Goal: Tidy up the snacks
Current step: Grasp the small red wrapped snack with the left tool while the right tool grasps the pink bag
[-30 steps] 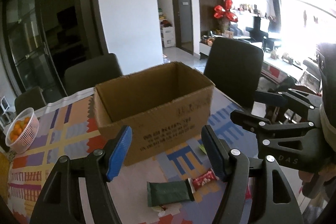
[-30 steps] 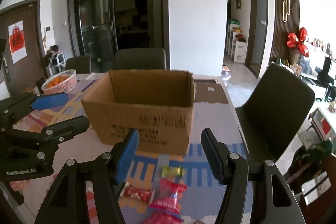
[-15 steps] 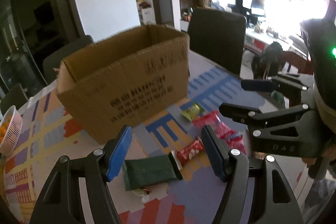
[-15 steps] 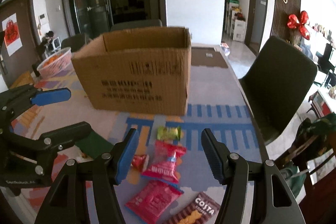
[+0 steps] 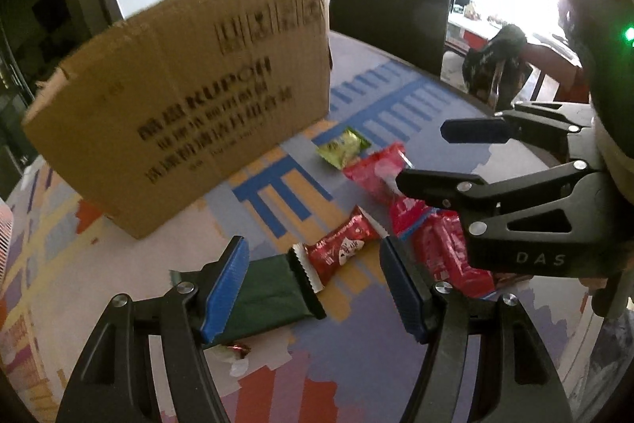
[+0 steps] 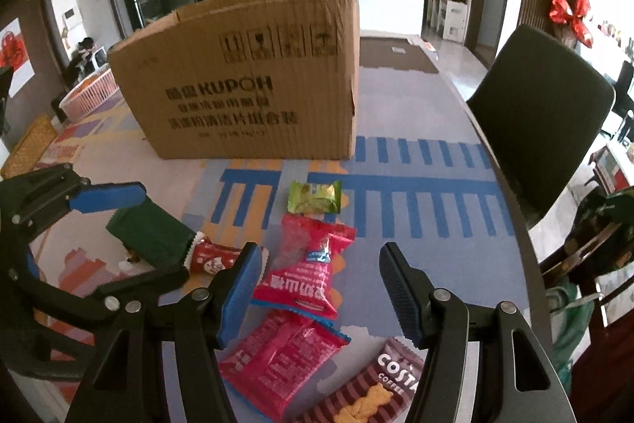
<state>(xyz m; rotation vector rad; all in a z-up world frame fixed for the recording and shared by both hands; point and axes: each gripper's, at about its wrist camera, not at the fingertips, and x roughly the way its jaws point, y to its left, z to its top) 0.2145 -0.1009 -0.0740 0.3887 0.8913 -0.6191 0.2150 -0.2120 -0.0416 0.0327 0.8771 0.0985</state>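
Two views, left wrist first. Looks down past the left gripper (image 5: 312, 252) at a table with a bright patterned cloth (image 5: 119, 264). Stands open, with nothing pinched between the blue pads (image 5: 224, 288). Hangs over a small red candy (image 5: 340, 248) and the end of a dark green packet (image 5: 273, 288), both flat on the cloth and touching end to end. Behind them, a big cardboard box (image 5: 178, 98), standing on the cloth. Near the box's right corner, a light green candy (image 5: 342, 145), with red packets (image 5: 376, 169) just beside it. At the right, over those red packets, the right gripper (image 5: 422, 155), open too and holding nothing. Past the table's far edge, a dark chair (image 5: 388, 10).

Next, right wrist. Looks down between the right gripper's two fingers, spread apart and gripping nothing. Hangs over the red packets, flat on the cloth, one touching the other. Close by at the bottom, a brown Costa coffee packet (image 6: 376, 383), partly hidden by one finger. Farther up, the light green candy, alone, between the red packets and the box. Behind all the snacks, the box with its top open; cannot tell what sits inside. At the left, the left gripper again, open, around the dark green packet and the small red candy; cannot tell if touching. Beside the box at the far left, a pink basket (image 6: 91, 94).
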